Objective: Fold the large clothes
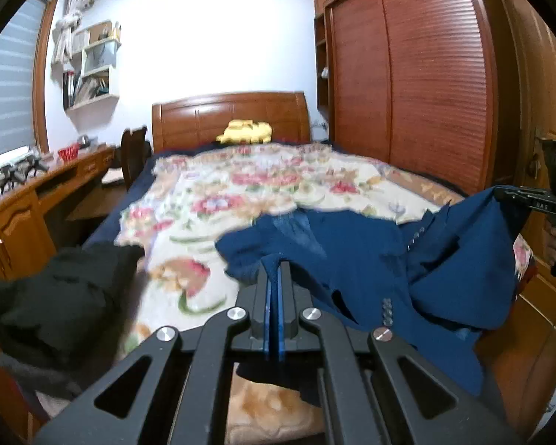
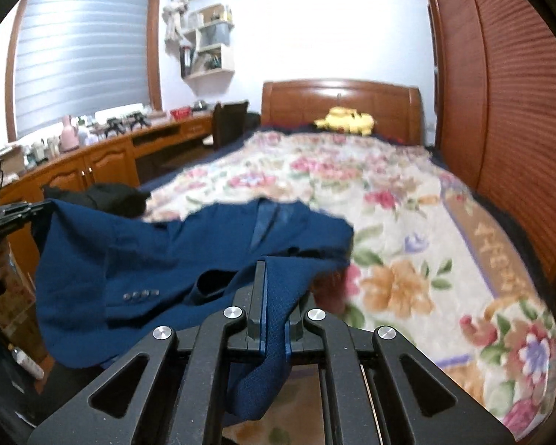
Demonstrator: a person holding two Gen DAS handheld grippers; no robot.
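Note:
A dark blue suit jacket (image 1: 370, 259) hangs spread between my two grippers above the near end of the bed. My left gripper (image 1: 276, 265) is shut on one edge of its fabric. My right gripper (image 2: 274, 270) is shut on another edge, with cloth bunched between its fingers. The jacket also shows in the right wrist view (image 2: 159, 244), with sleeve buttons (image 2: 141, 294) facing me. The right gripper shows at the far right of the left wrist view (image 1: 537, 204), and the left one at the far left of the right wrist view (image 2: 15, 215).
The bed carries a floral blanket (image 1: 241, 193) and a yellow plush toy (image 1: 245, 131) by the wooden headboard (image 1: 229, 115). A black garment (image 1: 63, 296) lies at the bed's left corner. A wooden desk (image 2: 92, 159) runs along the left; wardrobe doors (image 1: 407, 74) stand on the right.

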